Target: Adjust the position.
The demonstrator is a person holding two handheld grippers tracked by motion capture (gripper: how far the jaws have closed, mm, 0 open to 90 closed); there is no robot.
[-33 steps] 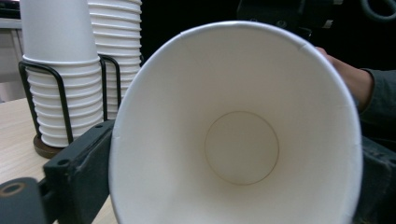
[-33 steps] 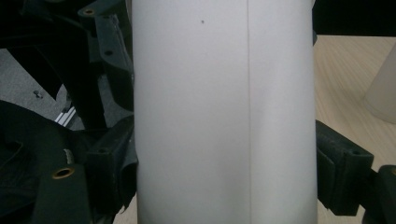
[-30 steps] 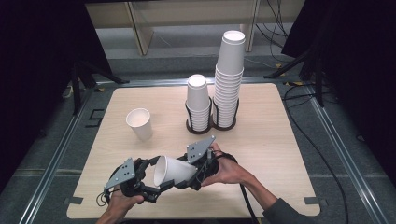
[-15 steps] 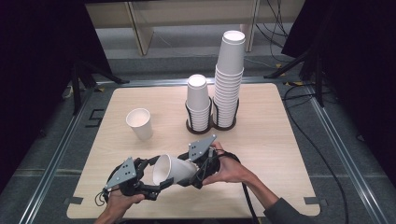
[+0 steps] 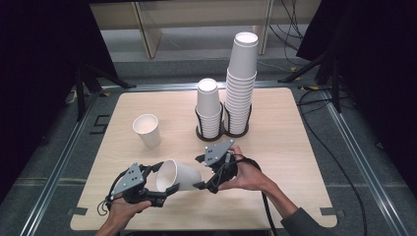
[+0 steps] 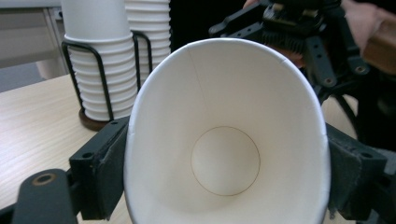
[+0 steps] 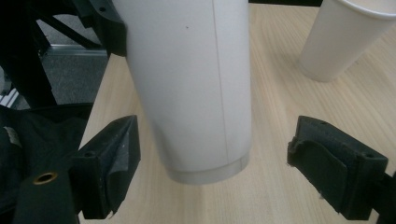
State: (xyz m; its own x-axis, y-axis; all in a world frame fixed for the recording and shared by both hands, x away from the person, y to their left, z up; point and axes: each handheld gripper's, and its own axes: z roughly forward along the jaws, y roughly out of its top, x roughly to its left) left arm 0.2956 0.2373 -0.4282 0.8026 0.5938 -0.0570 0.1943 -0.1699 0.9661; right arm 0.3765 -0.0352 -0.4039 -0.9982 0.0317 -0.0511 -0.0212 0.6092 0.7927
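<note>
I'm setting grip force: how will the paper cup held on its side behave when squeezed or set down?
The paper cup probably deforms easily: its rim already looks oval between the left gripper pads. It seems light and empty. Lying sideways, its tapered wall would likely roll in a curve.

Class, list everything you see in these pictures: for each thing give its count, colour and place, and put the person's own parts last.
Table: one, light wood, centre of the high view.
Held paper cup: one, white, lying sideways above the table's near edge, rim squeezed between the left jaws.
Loose paper cup: one, white, upright on the table's left part.
Short cup stack: one, white, in the left wire ring.
Tall cup stack: one, white, in the right wire ring.
Wire cup holder: one, black, far middle of the table.
Left hand-held gripper: one, black with grey plate, shut on the cup's rim.
Right hand-held gripper: one, black with grey plate, jaws open around the cup's base, not touching.
</note>
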